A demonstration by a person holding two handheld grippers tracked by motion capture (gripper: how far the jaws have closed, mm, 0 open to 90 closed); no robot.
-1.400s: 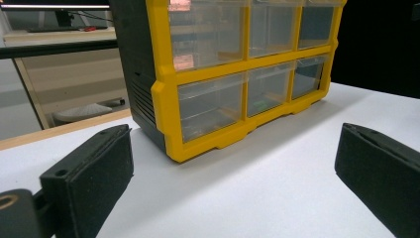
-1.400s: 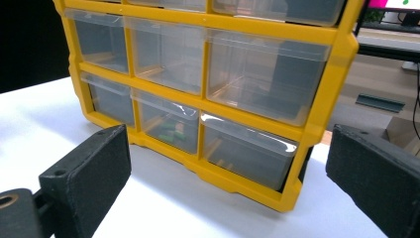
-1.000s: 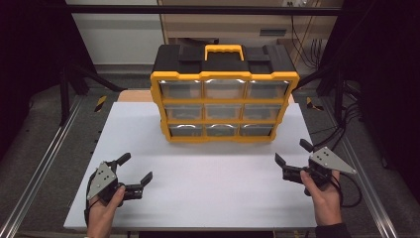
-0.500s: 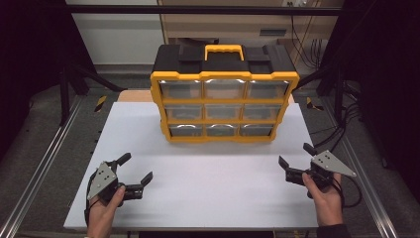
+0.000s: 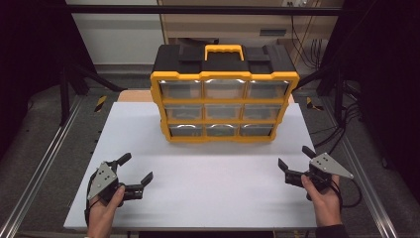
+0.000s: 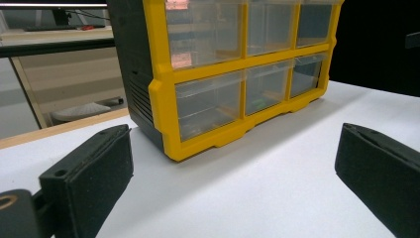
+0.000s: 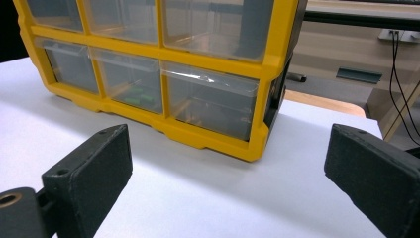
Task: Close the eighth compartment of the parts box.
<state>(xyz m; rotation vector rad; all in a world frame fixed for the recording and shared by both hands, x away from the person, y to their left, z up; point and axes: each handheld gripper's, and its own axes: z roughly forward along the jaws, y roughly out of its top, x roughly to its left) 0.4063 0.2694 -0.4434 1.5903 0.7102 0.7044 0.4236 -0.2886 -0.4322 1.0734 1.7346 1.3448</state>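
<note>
Right claw [image 5: 292, 168] drifting slightly inward since earlier, jaws wide, empty; left claw [image 5: 132, 171] staying put, wide; drawer organizer [image 5: 224, 94] sitting ahead, untouched, approach barely starting.

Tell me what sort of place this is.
Probably a lab or workshop recording bench, not a home. A white table stands inside a dark metal frame, loose cables hang behind, and a yellow and black drawer organizer waits between the open left gripper and right gripper.
</note>
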